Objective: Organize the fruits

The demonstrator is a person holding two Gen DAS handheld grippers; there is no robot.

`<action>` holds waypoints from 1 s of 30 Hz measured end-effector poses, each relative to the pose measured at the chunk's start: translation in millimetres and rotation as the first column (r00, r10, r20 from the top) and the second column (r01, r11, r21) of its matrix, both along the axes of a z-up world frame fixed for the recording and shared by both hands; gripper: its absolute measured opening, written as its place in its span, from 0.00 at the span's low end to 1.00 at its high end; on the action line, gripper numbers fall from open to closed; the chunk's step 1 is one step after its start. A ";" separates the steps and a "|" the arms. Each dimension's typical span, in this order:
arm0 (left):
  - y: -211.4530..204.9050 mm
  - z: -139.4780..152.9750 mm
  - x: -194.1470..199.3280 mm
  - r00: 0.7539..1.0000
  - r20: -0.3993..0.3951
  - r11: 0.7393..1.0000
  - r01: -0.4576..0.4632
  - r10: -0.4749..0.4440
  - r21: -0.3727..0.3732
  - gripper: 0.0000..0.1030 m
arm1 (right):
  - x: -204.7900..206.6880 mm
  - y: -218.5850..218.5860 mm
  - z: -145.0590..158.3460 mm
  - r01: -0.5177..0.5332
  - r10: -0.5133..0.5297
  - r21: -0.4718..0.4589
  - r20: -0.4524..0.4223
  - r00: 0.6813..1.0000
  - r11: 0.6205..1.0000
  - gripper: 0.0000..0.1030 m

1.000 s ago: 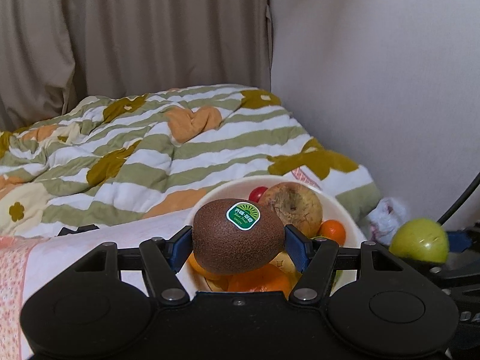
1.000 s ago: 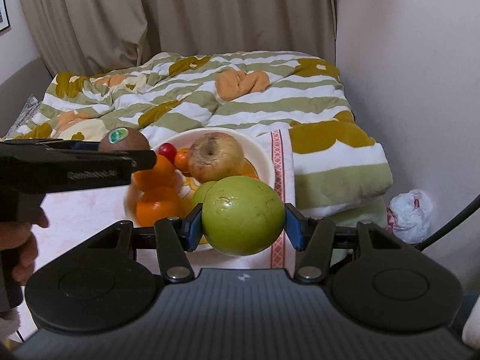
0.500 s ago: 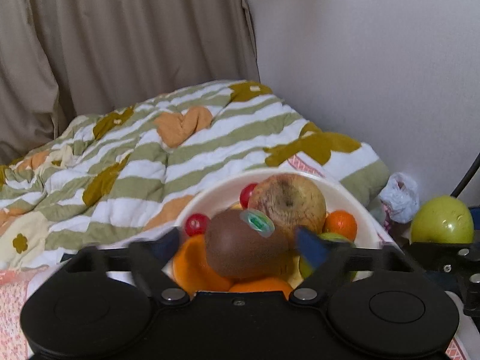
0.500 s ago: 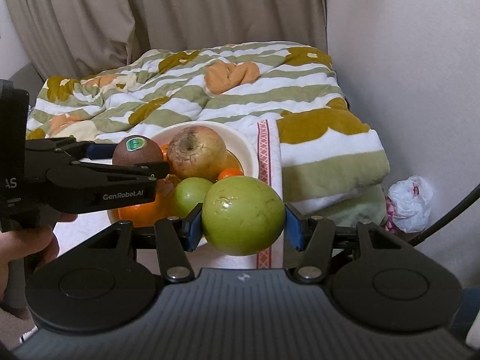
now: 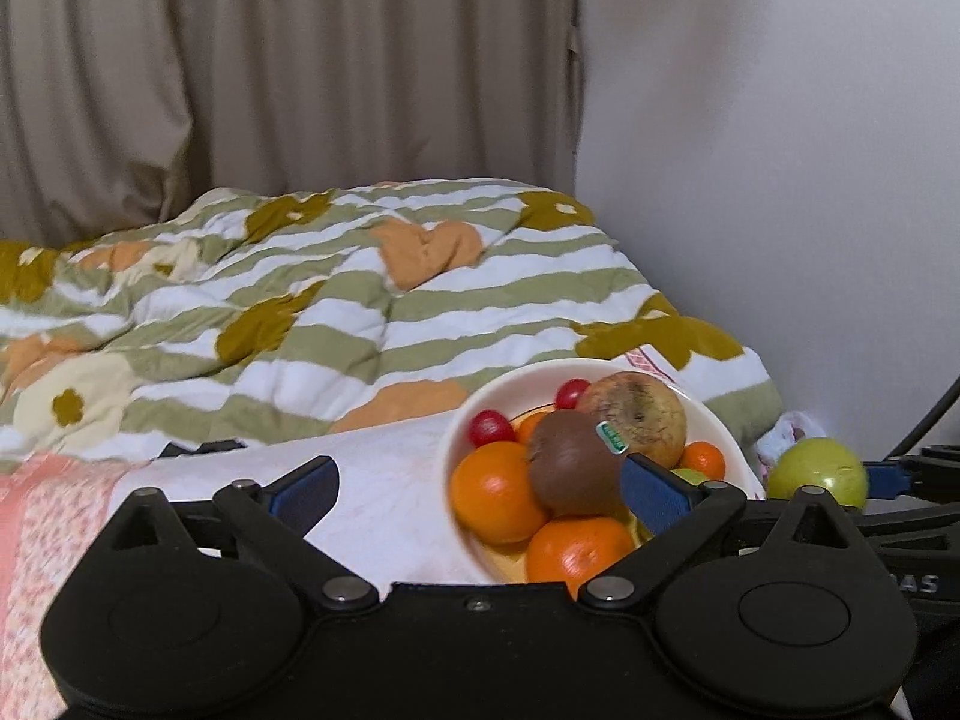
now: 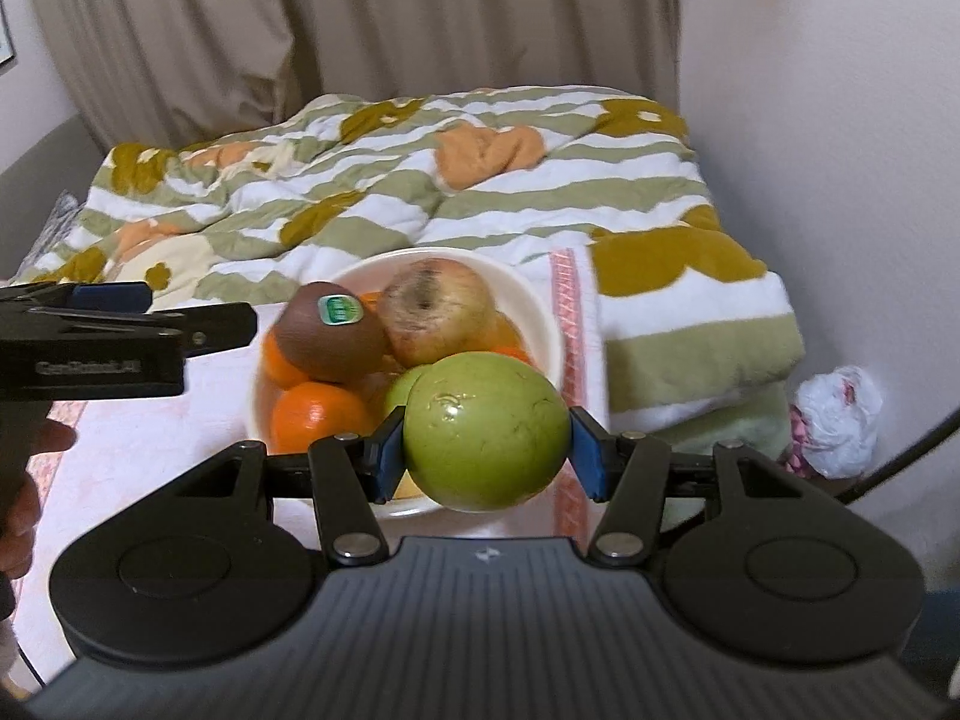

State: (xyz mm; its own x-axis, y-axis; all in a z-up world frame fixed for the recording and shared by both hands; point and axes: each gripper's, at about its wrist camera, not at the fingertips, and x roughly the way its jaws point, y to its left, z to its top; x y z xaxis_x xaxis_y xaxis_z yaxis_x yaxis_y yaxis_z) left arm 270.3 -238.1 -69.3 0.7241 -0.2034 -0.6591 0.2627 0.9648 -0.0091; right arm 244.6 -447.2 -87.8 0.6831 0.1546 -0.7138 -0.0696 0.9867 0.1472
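Beige curtain (image 5: 288, 60), white wall (image 5: 780, 150)

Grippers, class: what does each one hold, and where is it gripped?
Right gripper clamps the green apple by its opposite sides. Left gripper, jaws just opened, holds nothing; the kiwi lies in the bowl.

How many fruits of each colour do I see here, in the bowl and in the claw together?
Brown: 2, the kiwi and the spotted apple
Red: 2 small red fruits
Orange: 3 clear oranges; more may be hidden
Green: 2, a green fruit in the bowl, a green apple in the right claw
Total: at least 9
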 end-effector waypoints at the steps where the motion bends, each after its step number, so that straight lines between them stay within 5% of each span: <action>1: 3.7 2.1 -3.6 1.000 0.002 1.000 -0.013 0.013 -0.003 0.99 | 1.4 4.8 0.0 -0.016 0.016 -0.001 0.001 1.000 1.000 0.68; 18: 63.8 1.2 -53.9 0.977 -0.025 0.975 -0.212 0.211 -0.064 0.99 | 5.6 64.5 -32.9 -0.219 0.228 -0.148 0.048 0.972 0.965 0.69; 20: 66.7 1.6 -57.9 0.976 -0.027 0.974 -0.218 0.216 -0.070 0.99 | 2.9 67.8 -33.6 -0.218 0.233 -0.181 0.064 0.970 0.959 0.73; 24: 70.5 7.0 -66.5 0.977 -0.014 0.974 -0.215 0.215 -0.074 0.99 | -3.9 71.5 -28.1 -0.208 0.233 -0.212 0.102 0.967 0.955 0.97; 30: 81.9 21.8 -85.7 0.981 0.016 0.977 -0.193 0.195 -0.093 0.99 | -17.2 76.7 -11.3 -0.166 0.195 -0.212 0.124 0.973 0.963 0.97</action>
State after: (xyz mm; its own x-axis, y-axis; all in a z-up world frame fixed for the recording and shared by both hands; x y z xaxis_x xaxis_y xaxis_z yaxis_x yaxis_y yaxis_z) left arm 184.6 -156.2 -47.4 0.7715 -0.1152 -0.6257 0.0720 0.9930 -0.0941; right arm 227.3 -370.5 -99.2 0.7535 0.1496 -0.6402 -0.2550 0.9640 -0.0749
